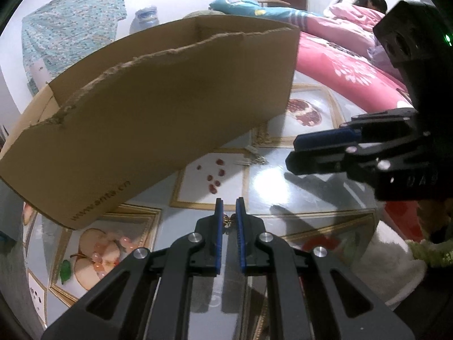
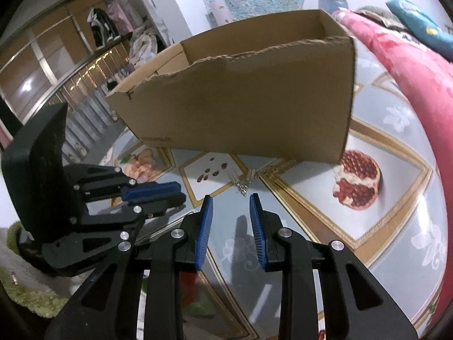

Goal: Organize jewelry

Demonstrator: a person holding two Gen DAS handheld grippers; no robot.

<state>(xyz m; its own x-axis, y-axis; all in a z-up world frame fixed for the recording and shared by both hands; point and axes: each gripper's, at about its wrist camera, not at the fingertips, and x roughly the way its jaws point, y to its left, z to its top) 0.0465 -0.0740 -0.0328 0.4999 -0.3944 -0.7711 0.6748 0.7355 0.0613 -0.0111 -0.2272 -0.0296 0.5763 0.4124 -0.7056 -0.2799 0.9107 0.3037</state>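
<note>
My left gripper (image 1: 229,208) is shut on a small gold piece of jewelry (image 1: 229,221), held above the glossy table. It shows from the side in the right wrist view (image 2: 178,191). An open cardboard box (image 1: 158,113) with a torn front rim stands just beyond, to the left; it also shows in the right wrist view (image 2: 240,93). My right gripper (image 2: 230,206) is open and empty, low over the table; it also shows in the left wrist view (image 1: 291,153). A small pile of metal hairpins (image 2: 245,182) lies on the table in front of the box, also in the left wrist view (image 1: 252,157).
The table (image 2: 390,198) has a glossy fruit-print cover. A bed with a pink quilt (image 1: 348,65) borders the far right side. A wardrobe (image 2: 56,65) stands to the left. A green rug (image 2: 31,291) lies below the table's near left.
</note>
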